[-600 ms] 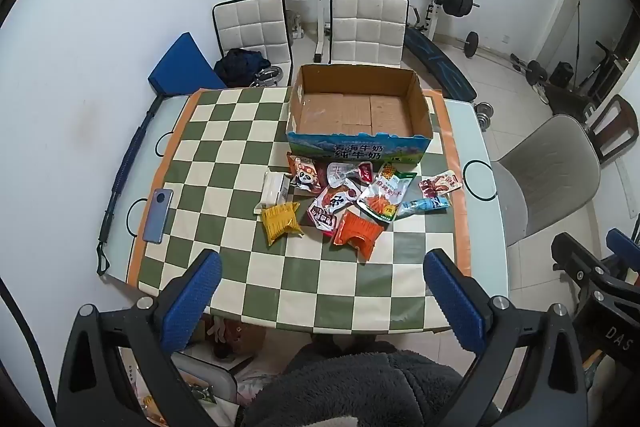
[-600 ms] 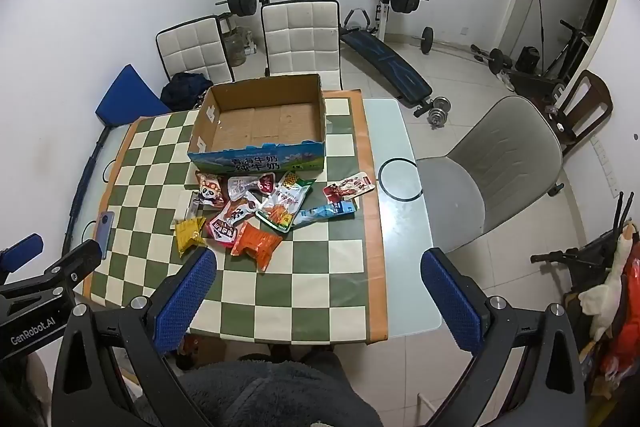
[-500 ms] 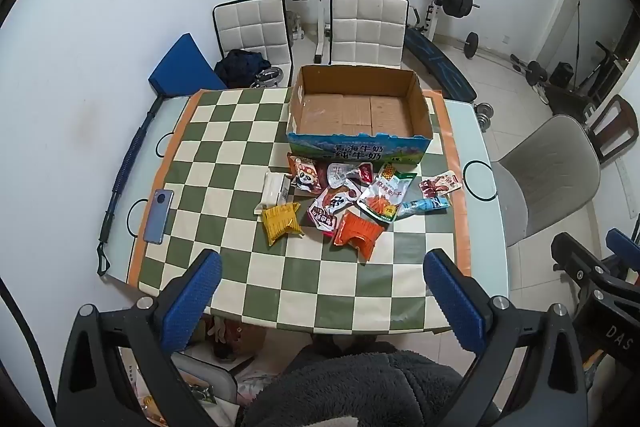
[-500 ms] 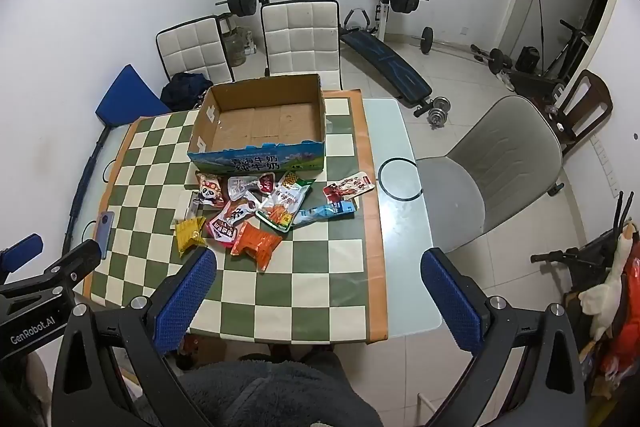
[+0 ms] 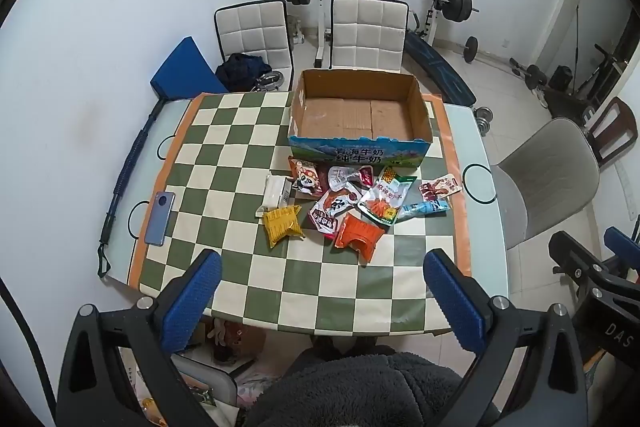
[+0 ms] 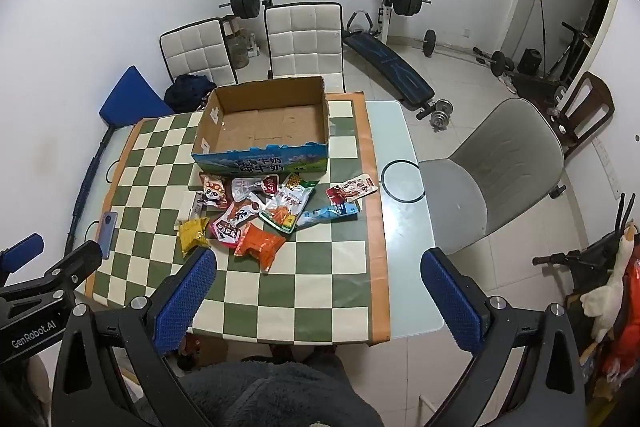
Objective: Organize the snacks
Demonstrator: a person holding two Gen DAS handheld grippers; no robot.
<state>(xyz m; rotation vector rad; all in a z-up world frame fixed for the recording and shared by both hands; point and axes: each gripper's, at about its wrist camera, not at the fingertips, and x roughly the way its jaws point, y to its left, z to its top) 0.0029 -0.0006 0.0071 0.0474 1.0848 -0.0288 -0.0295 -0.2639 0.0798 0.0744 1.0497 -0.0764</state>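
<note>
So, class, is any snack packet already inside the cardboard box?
No, the cardboard box shows only its bare floor; the snack packets lie on the tablecloth before it.

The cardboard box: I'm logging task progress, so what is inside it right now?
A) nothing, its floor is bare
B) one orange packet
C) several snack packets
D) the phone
A: the cardboard box shows only its bare brown floor, while the snack packets all lie on the checkered tablecloth in front of it.

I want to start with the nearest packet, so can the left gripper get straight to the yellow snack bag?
Probably yes: the left gripper is open, and the yellow snack bag lies uncovered at the pile's near edge.
</note>
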